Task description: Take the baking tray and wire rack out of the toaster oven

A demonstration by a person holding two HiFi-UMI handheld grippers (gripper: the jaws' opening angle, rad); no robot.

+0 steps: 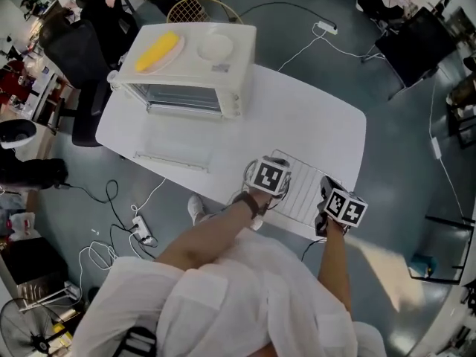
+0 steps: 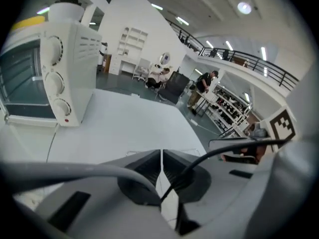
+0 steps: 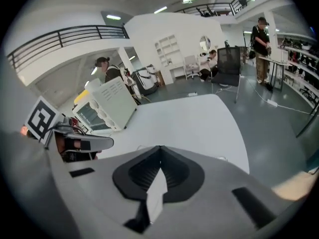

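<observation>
The wire rack [image 1: 303, 190] lies flat at the near edge of the counter [image 1: 297, 110], close to the person. Both grippers are over it. The left hand-held gripper [image 2: 161, 156] has its jaws pressed together on nothing. The right hand-held gripper [image 3: 159, 152] does too. The toaster oven [image 1: 190, 69] sits at the far left corner.

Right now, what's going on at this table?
A person stands at a white table with a gripper in each hand. The left gripper and right gripper both have their jaws shut on nothing, over the wire rack, which lies at the table's near edge. The toaster oven stands at the far end, door open.
</observation>
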